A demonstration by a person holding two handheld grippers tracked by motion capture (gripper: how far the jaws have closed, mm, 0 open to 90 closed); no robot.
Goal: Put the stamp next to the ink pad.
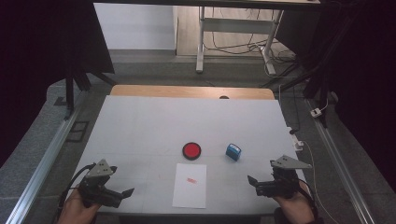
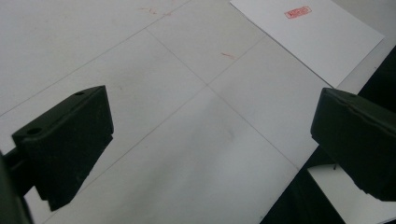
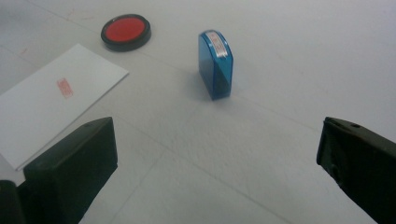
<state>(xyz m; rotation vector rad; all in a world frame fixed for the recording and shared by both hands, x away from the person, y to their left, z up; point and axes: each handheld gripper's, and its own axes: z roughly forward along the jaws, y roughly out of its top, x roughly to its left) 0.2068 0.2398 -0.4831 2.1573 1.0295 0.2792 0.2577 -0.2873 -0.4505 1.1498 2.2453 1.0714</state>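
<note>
**Blue stamp stands free on the white desk, both pairs of fingers spread wide**

We're looking at a small blue stamp (image 3: 215, 64), glossy translucent plastic with a rounded top, standing upright on the desk (image 1: 140, 126) with a pale label strip along its crown; the writing there is too small for us to read. Our right gripper (image 1: 252, 179) sits near the desk's front right edge, its fingers released and empty, the stamp a little way beyond them. Left of the stamp lies a round ink pad (image 1: 191, 150), red felt in a black rim. In front of it lies a plain white sheet of paper (image 1: 190, 186) bearing one small red rectangular imprint (image 2: 298, 12), its characters illegible. Our left gripper (image 1: 127, 192) sits at the front left, fingers released too, nothing between them. The desk top is matte white, crossed by faint grid lines, with a wooden edge at the far side. Beyond it we see grey floor, a metal-legged table and loose cables.
</note>
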